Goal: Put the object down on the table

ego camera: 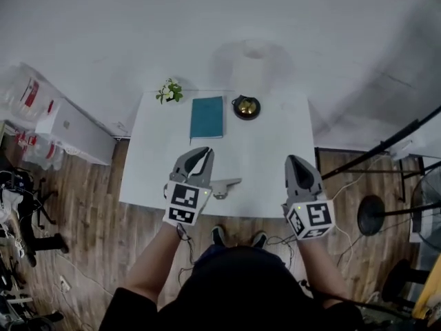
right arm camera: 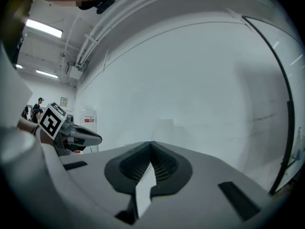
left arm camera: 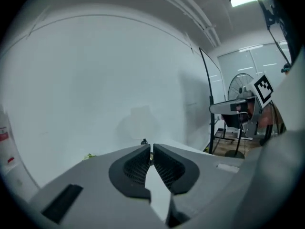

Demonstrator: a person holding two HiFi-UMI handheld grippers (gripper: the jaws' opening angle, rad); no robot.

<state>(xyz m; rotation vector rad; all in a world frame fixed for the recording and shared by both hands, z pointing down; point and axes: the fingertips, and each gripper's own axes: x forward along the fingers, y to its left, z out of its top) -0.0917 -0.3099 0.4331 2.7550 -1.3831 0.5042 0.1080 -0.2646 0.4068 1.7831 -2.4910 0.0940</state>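
We are holding two tongs over the near edge of the white table [ego camera: 265,150], and both are pointing toward 12 o'clock, at the white wall [ego camera: 207,19]. The left gripper [left arm camera: 151,148] is pressing its jaws almost together, with only a thin slit at the tips, and it is gripping nothing. The right gripper [right arm camera: 151,143] is squeezing its tips together, and it is empty too. The small gray object [ego camera: 222,187] is lying on the table close to the front edge, just beside the left gripper at its 3 o'clock. The right gripper is hanging farther off, at the object's 3 o'clock. At the far side of the table, a teal book [ego camera: 207,117] is lying flat at 12 o'clock from the left gripper. A little green plant [ego camera: 169,92] is sitting at the book's 10 o'clock. A dark round dish [ego camera: 246,107] with something gold in it is sitting at the book's 3 o'clock.
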